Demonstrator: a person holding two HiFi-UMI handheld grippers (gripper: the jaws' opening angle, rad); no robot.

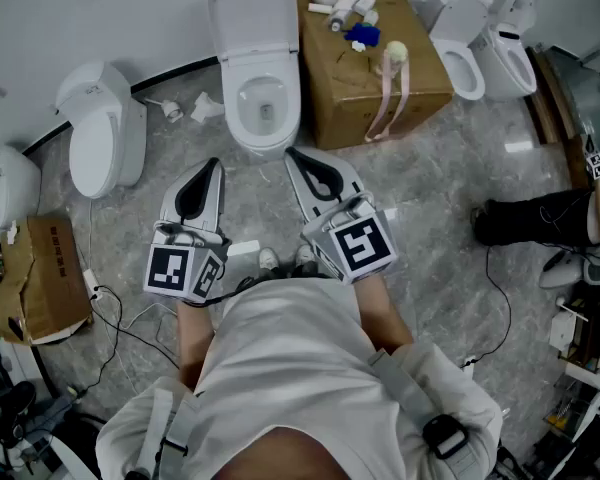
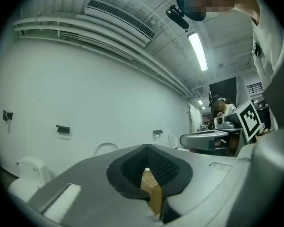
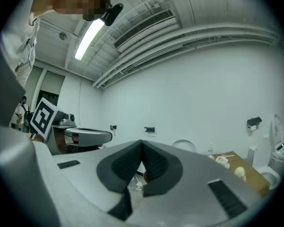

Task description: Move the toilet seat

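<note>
Seat: on the middle toilet [image 1: 263, 88] straight ahead of me. The ring [image 1: 236, 108] looks to lie flat on the bowl, though I cannot tell it sharply from the rim.
Lid: the lid [image 1: 252, 8] is raised against the wall, which leaves the ring open to reach from the front.
Left gripper: the left gripper [image 1: 212, 170] is held level and aimed at the bowl's front. Its jaws are closed tip to tip with nothing between them; the brown seen past them is the box.
Right gripper: the right gripper [image 1: 298, 158] is level too, just short of the bowl's front edge. Its jaws are closed and empty, and only floor shows through the gap.
Stance: I judge both grippers sit side by side and near the toilet as a ready pose, one to each side of the ring, so that either can take it.
Box: the box [image 1: 370, 63] stands just beside the toilet on the right with small parts on top. It crowds that side, so I favour coming in from the front.
Stage: the task looks not yet begun, since neither gripper touches the seat.
Next: I would open one pair of jaws and bring them to the ring's front edge, where it overhangs enough for a bite.
Risk: glazed porcelain and smooth plastic slip easily, and closed jaws would only nudge the ring. Cables [image 1: 130, 328] trail on the floor by my feet.
</note>
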